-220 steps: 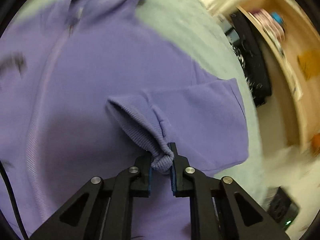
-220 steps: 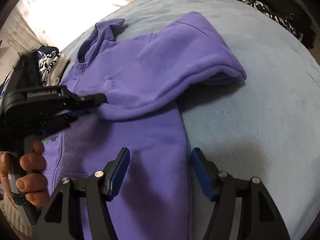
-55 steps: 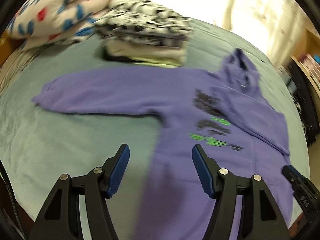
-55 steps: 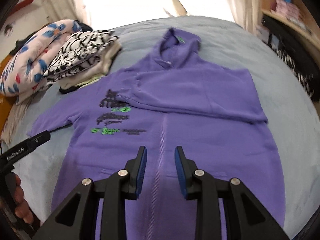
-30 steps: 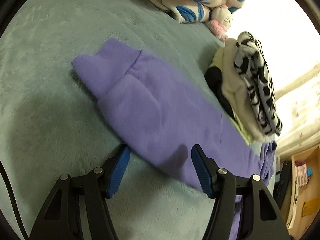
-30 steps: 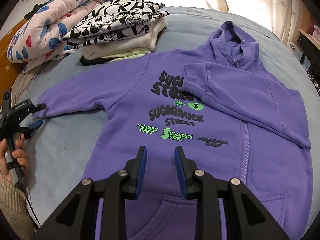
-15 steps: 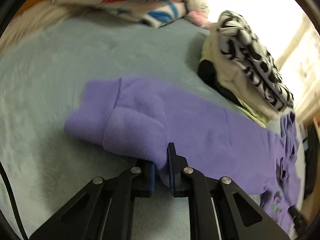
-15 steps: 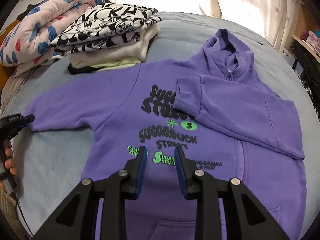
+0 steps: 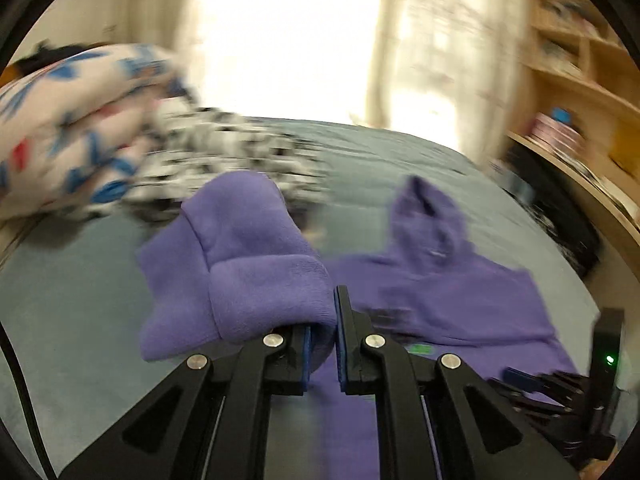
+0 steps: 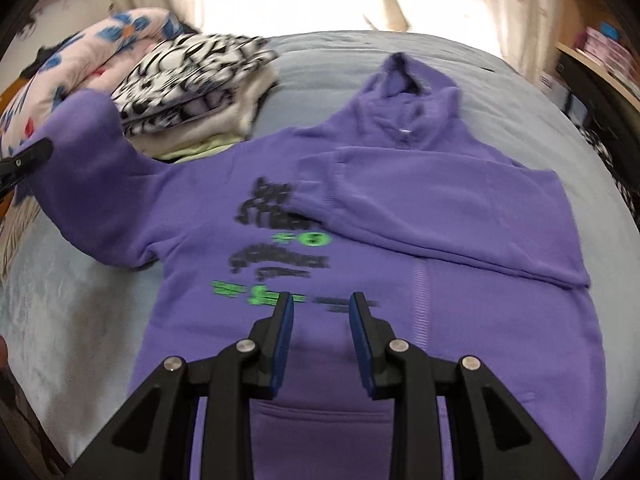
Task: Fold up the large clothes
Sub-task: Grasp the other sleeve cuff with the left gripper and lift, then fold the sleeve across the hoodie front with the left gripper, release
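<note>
Your left hand-held gripper (image 9: 322,336) pinches the cuff of the purple hoodie's sleeve (image 9: 256,276), lifted off the bed (image 9: 72,280). The purple hoodie (image 10: 360,248) lies flat mid-bed; your right hand-held gripper (image 10: 321,344) hovers over it, fingers spread, gripping nothing.

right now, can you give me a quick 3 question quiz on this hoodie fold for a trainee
1. True or false: the left gripper is shut on a sleeve of the purple hoodie.
2. Which sleeve already lies folded across the hoodie's chest? A) the one near the folded clothes stack B) the one on the other side
3. Fill in: the right gripper holds ___.

Key: 1 true. 2 B. 3 nothing; its jaws stand apart above the hoodie's front.
</note>
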Demonstrator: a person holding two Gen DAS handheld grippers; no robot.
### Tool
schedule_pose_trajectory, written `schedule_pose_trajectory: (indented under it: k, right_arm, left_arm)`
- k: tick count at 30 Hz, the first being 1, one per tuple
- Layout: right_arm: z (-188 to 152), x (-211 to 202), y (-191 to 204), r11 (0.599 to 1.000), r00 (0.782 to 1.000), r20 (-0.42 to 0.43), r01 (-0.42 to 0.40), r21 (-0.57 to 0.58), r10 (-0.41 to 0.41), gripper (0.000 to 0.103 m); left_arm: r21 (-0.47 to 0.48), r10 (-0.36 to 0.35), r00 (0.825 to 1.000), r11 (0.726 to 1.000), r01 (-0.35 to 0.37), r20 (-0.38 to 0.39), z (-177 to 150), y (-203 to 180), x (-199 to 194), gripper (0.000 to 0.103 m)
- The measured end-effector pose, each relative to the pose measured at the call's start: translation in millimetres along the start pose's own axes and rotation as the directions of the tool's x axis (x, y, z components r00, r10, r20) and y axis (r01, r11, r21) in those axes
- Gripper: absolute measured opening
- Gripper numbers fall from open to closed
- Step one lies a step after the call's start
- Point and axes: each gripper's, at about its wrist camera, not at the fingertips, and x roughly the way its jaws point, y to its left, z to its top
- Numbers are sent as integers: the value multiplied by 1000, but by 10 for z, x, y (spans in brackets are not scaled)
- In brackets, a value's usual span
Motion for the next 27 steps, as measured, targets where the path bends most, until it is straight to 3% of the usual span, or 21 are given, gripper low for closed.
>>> schedule_pose_trajectory:
  k: [3, 7, 11, 12, 15, 23, 27]
  right_arm:
    - [-47, -54, -322, 998, 1000, 0, 21, 51, -21, 29]
    - [-125, -85, -754, 991, 999, -7, 50, 124, -49, 29]
    - [-211, -74, -1048, 983, 999, -32, 49, 179, -44, 29]
    - [-226, -67, -1102, 981, 999, -35, 42, 189, -36, 29]
    - [-257, -49, -1195, 978, 999, -38, 18, 206, -11, 29]
    - [-290, -56, -1119, 980, 998, -22, -61, 188, 66, 29]
    - [-287, -72, -1014, 983, 996, -18, -80, 166, 84, 29]
  left_arm:
    - [60, -66, 995, 996, 71, -78, -124, -582, 313, 8]
    - [89, -103, 964, 988, 128, -247, -492, -1113, 849, 8]
    - [80, -89, 911, 988, 132, -402, -872, -1342, 1205, 36]
    - [80, -86, 908, 988, 129, -410, -914, -1362, 1218, 47]
    - [43, -108, 906, 990, 137, -409, -991, -1360, 1141, 63]
    - [-113, -192, 909, 980, 161, -371, -1025, -1096, 698, 65]
    - [-124, -198, 906, 979, 163, -373, -1076, -1058, 650, 69]
